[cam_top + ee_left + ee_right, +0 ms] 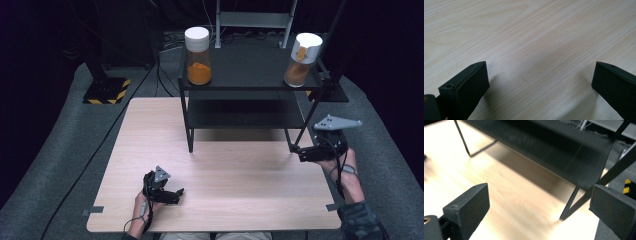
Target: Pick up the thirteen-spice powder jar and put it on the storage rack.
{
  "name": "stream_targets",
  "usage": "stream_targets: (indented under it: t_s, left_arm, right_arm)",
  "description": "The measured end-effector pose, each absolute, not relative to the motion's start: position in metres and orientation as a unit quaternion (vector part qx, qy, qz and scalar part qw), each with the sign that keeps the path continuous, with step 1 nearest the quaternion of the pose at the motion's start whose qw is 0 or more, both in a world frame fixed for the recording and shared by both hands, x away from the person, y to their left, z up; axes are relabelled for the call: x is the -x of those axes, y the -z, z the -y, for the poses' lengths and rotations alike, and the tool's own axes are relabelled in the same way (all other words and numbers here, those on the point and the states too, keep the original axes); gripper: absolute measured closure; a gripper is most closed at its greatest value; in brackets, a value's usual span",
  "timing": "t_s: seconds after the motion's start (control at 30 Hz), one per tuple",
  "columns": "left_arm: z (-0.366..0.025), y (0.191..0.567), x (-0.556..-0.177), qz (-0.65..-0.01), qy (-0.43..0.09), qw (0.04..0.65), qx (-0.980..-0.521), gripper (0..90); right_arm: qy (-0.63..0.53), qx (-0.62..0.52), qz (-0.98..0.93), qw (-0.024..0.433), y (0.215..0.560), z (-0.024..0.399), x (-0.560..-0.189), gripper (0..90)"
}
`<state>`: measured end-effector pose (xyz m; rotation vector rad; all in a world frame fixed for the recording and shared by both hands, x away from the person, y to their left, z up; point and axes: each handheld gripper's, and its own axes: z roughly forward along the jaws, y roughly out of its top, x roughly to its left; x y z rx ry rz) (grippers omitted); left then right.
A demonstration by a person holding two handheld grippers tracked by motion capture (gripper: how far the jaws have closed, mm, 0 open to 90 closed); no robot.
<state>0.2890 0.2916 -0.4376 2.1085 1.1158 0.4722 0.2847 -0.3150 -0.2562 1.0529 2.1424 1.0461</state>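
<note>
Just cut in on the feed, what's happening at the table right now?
A person holds a gripper in each hand, and both are empty, jaws open. The left gripper sits low over the wooden table near its front edge. The right gripper is at the table's right side, by the front right leg of the black shelf rack. Two white-lidded jars of orange powder stand on the rack's top shelf: the left jar and the right jar. Neither jar is being touched.

No readable text, labels, brands or numbers anywhere
</note>
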Motion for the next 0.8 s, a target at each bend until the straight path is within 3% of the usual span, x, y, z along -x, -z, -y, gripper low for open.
stream_targets:
  t_s: [0.53, 0.8]
  left_arm:
    - [-0.292, 0.437, -0.289, -0.430, -0.182, 0.347, -0.813, 0.5]
    - [-0.292, 0.437, -0.289, -0.430, -0.182, 0.347, -0.813, 0.5]
  right_arm:
    - [-0.391, -0.483, -0.763, 0.179, 0.424, 0.313, -0.274, 0.0]
    - [-0.407, -0.487, -0.751, 0.182, 0.440, 0.313, -0.269, 0.0]
